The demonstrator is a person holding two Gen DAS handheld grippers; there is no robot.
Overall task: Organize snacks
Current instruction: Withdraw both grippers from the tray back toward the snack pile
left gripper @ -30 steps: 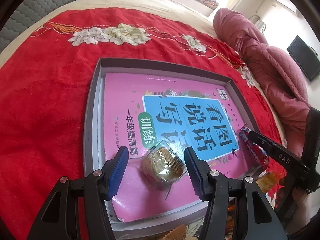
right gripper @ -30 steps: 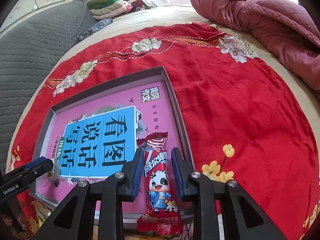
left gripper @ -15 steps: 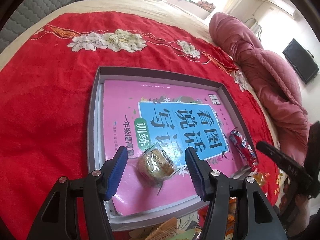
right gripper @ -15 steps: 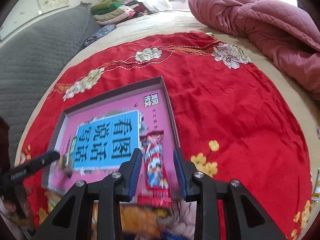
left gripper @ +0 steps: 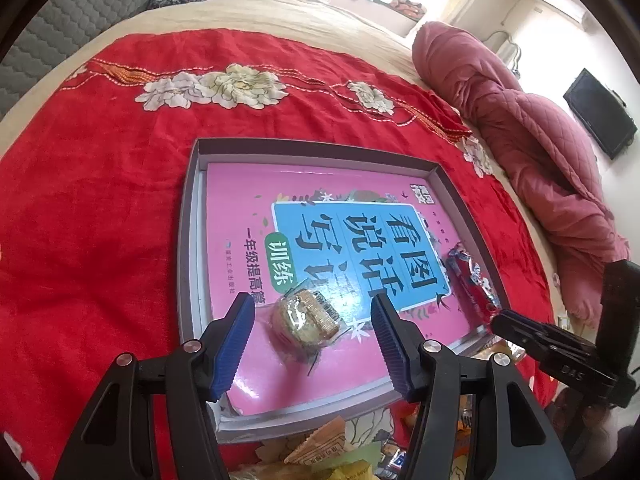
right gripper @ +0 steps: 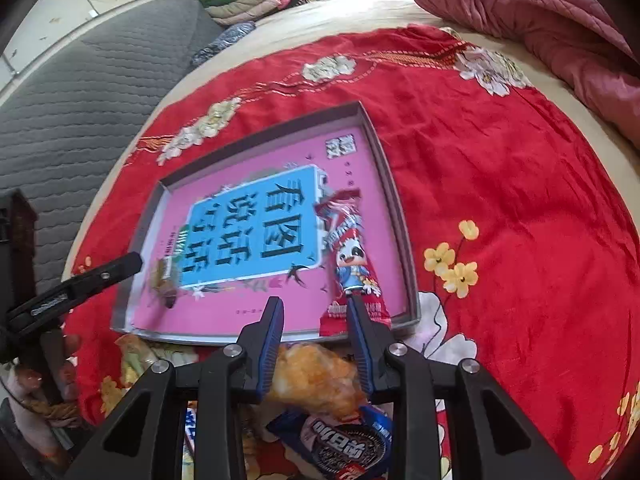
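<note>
A grey tray point(left gripper: 187, 240) on the red bedspread holds a pink and blue book point(left gripper: 236, 208). A round cake in clear wrap point(left gripper: 306, 318) lies on the book, with my left gripper point(left gripper: 312, 320) open around it and its pads well clear of it. Along the tray's right side lies a red packet with a cartoon cow point(right gripper: 352, 256) point(left gripper: 472, 280). My right gripper point(right gripper: 316, 320) stands narrowly open just short of the tray point(right gripper: 384, 168), its right finger overlapping the packet's near end without gripping it. Each gripper shows in the other's view point(left gripper: 504, 322) point(right gripper: 132, 262).
Loose snacks lie at the tray's near edge: an orange bag point(right gripper: 316, 376), a blue cookie packet point(right gripper: 340, 440) and yellow wrappers point(left gripper: 320, 448). A pink quilt point(left gripper: 540, 152) is bunched on the right, a grey padded headboard point(right gripper: 80, 92) on the left.
The right gripper let go of the red packet and drew back toward me; the packet now lies in the tray. The left gripper stayed over the wrapped cake.
</note>
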